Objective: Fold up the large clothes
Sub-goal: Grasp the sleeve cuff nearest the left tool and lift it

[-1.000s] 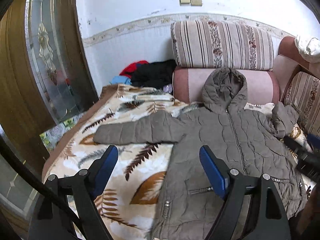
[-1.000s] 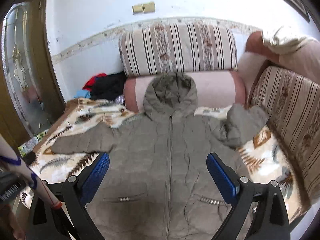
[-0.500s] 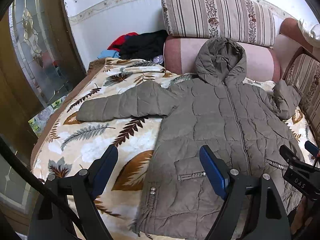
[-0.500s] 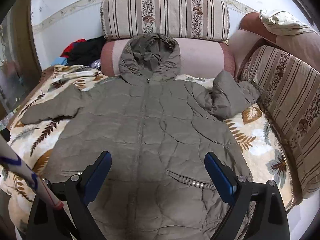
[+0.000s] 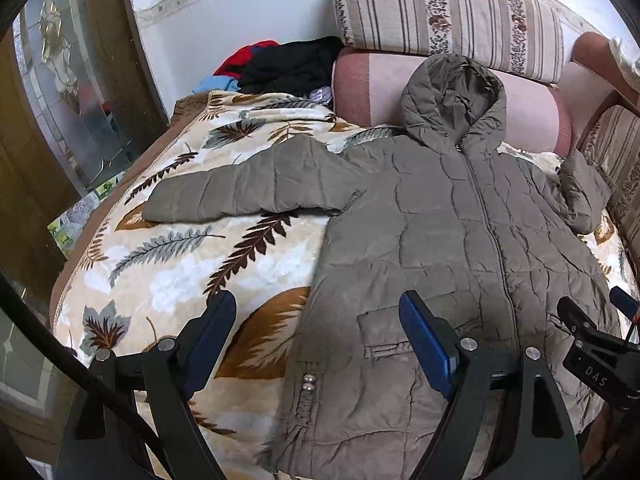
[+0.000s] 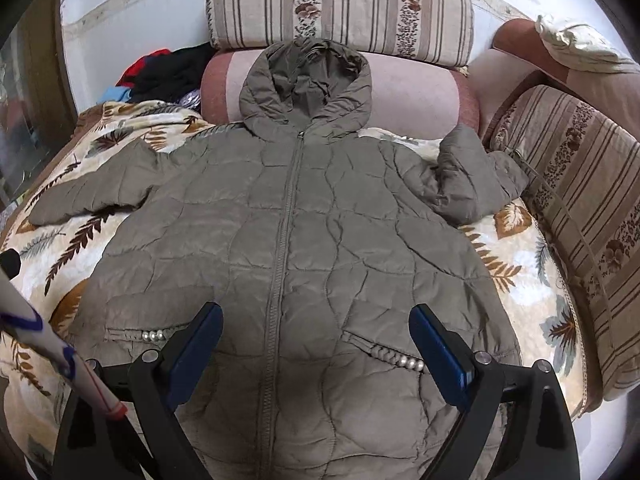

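My left camera looks forward and down from above the coat's lower left edge, past my left hand-held gripper. My right camera sits near the hem's middle, facing the hood over my right hand-held gripper. Both share the coat, leaf blanket and striped cushion.

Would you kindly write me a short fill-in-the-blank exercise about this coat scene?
1. The jacket lies flat with its zipper ____.
2. Its hood rests against the ____ bolster.
3. Both the left claw and right claw are ____.

Missing words: closed; pink; open
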{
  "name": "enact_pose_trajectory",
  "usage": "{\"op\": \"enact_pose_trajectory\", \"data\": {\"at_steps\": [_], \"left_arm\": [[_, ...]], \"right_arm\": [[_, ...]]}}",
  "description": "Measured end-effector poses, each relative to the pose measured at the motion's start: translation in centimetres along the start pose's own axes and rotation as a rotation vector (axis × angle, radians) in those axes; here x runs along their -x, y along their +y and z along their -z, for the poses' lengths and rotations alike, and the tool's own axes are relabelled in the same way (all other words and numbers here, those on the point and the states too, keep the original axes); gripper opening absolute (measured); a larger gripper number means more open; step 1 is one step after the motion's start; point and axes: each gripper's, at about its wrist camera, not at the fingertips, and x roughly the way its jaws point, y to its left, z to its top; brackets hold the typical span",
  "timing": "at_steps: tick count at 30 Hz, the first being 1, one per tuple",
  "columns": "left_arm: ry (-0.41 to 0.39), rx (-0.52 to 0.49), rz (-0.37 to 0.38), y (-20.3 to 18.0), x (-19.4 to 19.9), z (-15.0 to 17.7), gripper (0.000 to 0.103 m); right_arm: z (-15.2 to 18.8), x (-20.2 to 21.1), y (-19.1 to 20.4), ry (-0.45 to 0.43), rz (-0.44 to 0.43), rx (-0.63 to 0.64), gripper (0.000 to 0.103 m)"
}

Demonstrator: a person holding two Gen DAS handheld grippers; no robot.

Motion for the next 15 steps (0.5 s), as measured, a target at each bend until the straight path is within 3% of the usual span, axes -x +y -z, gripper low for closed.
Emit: {"op": "enact_pose_trajectory", "data": {"at_steps": [7, 11, 15], "left_arm": [[0.017, 0.042, 0.001, 2.2, -1.9, 0.1, 0.083], [0.046, 0.139, -0.035, 6.4, -4.3, -0.2, 0.083], [0.069, 0.228, -0.016, 11.4, -6.8, -1.4, 0.083]], "right_arm": [[0.1, -0.5, 0.4, 0.014, -0.008, -0.003, 0.097], [0.1, -0.5, 0.6, 0.004, -0.02, -0.003, 0.097], [0.1, -1.1, 0.9, 0.011, -0.017, -0.007, 0.097]]}}
